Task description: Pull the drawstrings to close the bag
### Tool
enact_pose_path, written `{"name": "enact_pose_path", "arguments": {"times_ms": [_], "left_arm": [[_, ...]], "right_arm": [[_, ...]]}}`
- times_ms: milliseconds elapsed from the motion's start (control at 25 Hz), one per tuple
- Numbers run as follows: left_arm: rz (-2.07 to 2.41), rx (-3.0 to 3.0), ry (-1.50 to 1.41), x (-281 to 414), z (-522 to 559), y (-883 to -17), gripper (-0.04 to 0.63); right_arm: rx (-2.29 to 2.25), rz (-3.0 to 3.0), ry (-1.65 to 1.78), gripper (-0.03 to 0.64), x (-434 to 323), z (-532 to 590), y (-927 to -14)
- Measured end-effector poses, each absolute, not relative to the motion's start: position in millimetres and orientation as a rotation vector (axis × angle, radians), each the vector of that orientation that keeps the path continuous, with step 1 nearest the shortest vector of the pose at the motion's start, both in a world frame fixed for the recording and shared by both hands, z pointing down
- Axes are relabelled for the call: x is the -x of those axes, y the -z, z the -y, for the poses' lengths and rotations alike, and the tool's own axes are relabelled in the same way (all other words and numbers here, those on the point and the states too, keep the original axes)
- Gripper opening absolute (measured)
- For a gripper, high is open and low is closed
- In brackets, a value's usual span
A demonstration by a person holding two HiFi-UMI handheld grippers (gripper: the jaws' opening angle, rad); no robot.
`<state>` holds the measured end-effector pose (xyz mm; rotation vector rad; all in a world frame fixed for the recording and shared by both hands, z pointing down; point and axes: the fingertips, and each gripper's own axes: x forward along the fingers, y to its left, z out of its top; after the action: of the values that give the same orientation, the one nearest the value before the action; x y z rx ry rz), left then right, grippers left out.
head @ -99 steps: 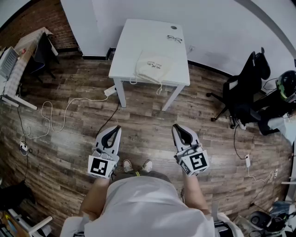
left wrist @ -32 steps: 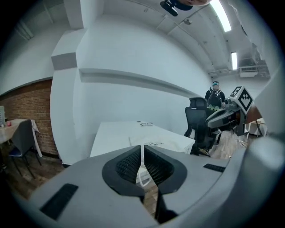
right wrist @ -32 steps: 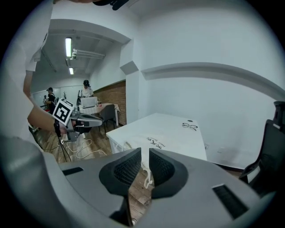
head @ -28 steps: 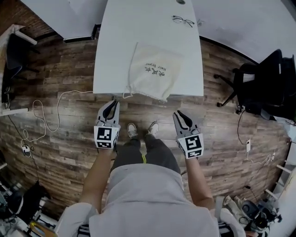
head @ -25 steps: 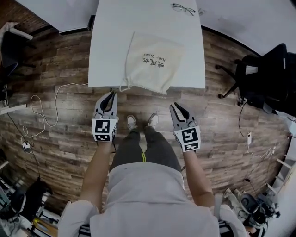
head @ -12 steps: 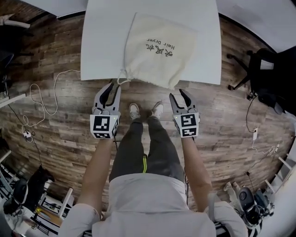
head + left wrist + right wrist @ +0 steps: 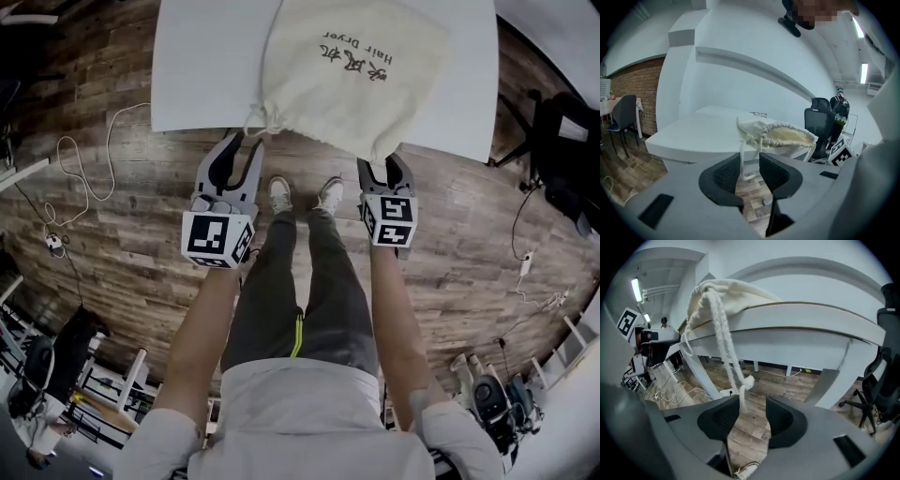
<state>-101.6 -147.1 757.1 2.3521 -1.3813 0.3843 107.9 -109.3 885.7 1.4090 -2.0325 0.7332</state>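
A cream drawstring bag [image 7: 356, 75] lies on the white table [image 7: 197, 66], its gathered mouth at the near edge. Its left cord [image 7: 255, 122] hangs off the edge as a loop. In the left gripper view that cord [image 7: 742, 161] dangles between the pads of my left gripper [image 7: 750, 171], which do not press it. The left gripper [image 7: 242, 150] has just been opening. The right cord [image 7: 726, 348], knotted low down [image 7: 746, 383], drops its tail between the pads of my right gripper [image 7: 752, 416] without being pinched. The right gripper [image 7: 384, 169] stands wide, also just opened.
A pair of glasses [image 7: 759, 114] lies far back on the table. A black office chair [image 7: 562, 141] stands to the right. A white cable [image 7: 84, 178] trails over the wood floor at the left. The person's shoes [image 7: 281, 192] are just under the table edge.
Both grippers came forward to the table's near edge and now straddle the hanging cords. Their jaws went from shut to open. The view closed in on the bag.
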Motion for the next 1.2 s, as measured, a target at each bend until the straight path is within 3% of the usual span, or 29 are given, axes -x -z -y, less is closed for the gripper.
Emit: {"name": "enact_pose_path", "arguments": {"times_ms": [720,1040,1200], "left_arm": [[1.497,-2.253,-0.352,113,158,-789,0.156],[1.515,-2.140,-0.237,109,164,-801,0.155],[1.545,-2.093,-0.192,115,169,-804,0.083]], "right_arm": [[-1.544,1.997,-0.730,0.158,-121,119,-910],[-1.643,1.984,-0.708,0.085,-131,130,-903],[-1.650,1.999,-0.712,0.054,-133,131,-901]]}}
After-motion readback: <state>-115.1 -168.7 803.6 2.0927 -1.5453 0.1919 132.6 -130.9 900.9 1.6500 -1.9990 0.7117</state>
